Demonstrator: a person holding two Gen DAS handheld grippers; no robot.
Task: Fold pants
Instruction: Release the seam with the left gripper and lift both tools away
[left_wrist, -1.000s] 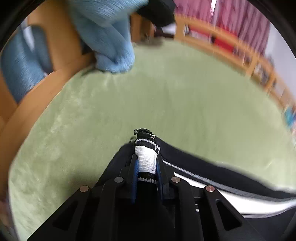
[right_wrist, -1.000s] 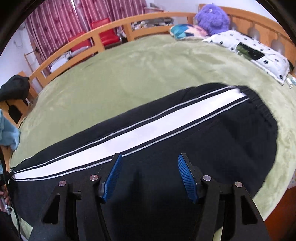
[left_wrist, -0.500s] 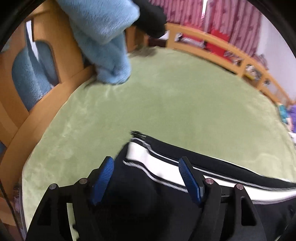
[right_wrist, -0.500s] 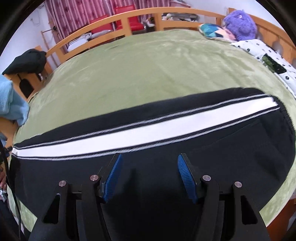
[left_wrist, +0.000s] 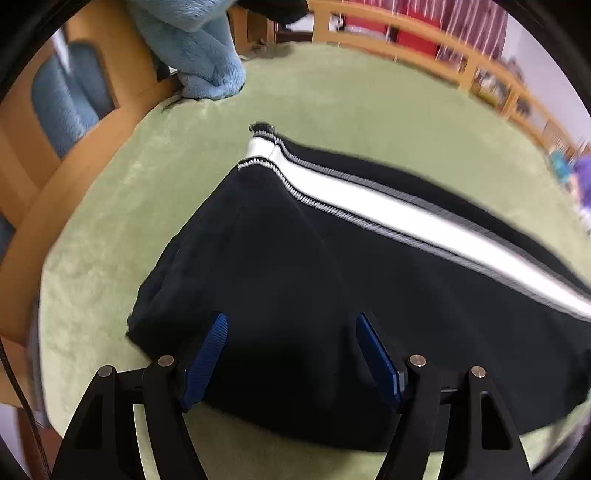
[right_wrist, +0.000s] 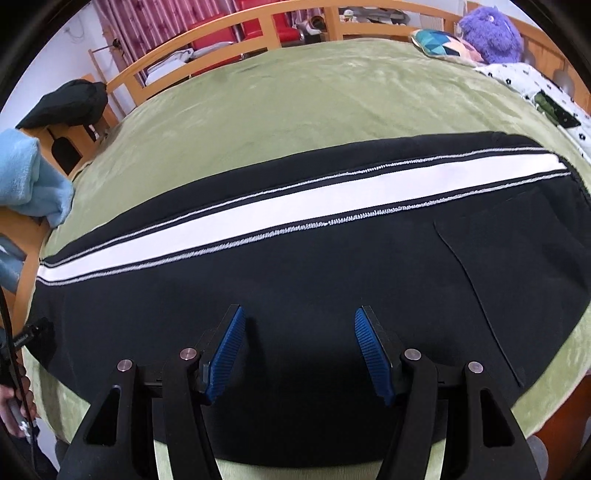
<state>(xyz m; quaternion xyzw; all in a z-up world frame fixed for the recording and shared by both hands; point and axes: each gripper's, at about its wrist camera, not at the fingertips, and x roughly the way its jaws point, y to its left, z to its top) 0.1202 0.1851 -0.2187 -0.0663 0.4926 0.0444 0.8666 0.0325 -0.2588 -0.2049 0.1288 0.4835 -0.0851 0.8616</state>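
Black pants (right_wrist: 332, 266) with a white side stripe (right_wrist: 280, 206) lie flat across the green bed, waistband toward the right. In the left wrist view the cuff end (left_wrist: 258, 151) of the pants (left_wrist: 280, 266) lies ahead, its stripe corner folded over. My left gripper (left_wrist: 291, 325) is open above the lower leg, nothing between its blue pads. Over the middle of the pants my right gripper (right_wrist: 298, 317) hovers, open and holding nothing. A back pocket seam (right_wrist: 476, 288) shows at the right.
A green blanket (right_wrist: 295, 96) covers the bed inside a wooden rail (right_wrist: 207, 55). A blue towel (left_wrist: 195, 55) hangs at the left rail. A purple plush toy (right_wrist: 491, 33), cushion and spotted pillow (right_wrist: 535, 85) sit at the far right. A hand (right_wrist: 14, 410) shows lower left.
My left gripper let go of the striped cuff, opened and pulled back over the leg. The cuff now lies on the bed. My right gripper slid sideways along the pants, still open.
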